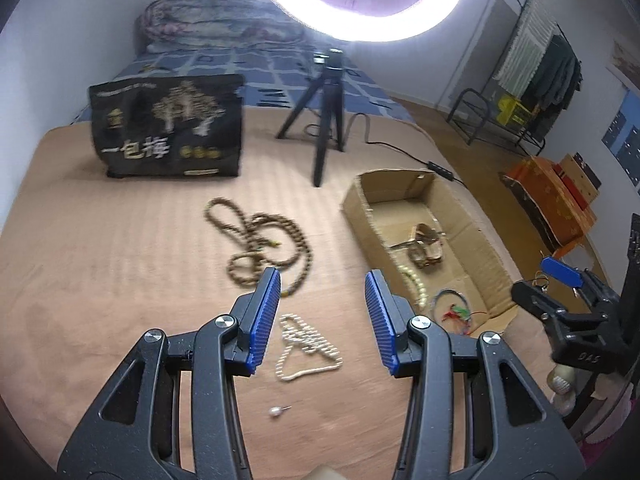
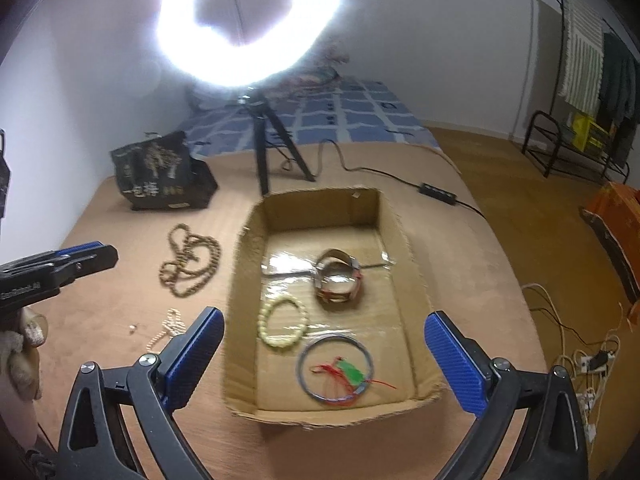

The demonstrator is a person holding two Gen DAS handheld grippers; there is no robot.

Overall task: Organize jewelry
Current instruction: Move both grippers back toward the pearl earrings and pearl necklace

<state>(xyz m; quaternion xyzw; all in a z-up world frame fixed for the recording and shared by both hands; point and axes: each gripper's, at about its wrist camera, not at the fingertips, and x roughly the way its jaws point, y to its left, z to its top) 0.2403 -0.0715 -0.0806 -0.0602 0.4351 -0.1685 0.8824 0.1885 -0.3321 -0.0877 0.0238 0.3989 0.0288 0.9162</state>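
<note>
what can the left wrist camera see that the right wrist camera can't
Only the left wrist view shows the rolled quilt on the bed and the loose pearl pin clearly. Only the right wrist view shows the power strip on the floor. Both show the cardboard box, the brown bead strand, the white pearl strand and the black bag.
</note>
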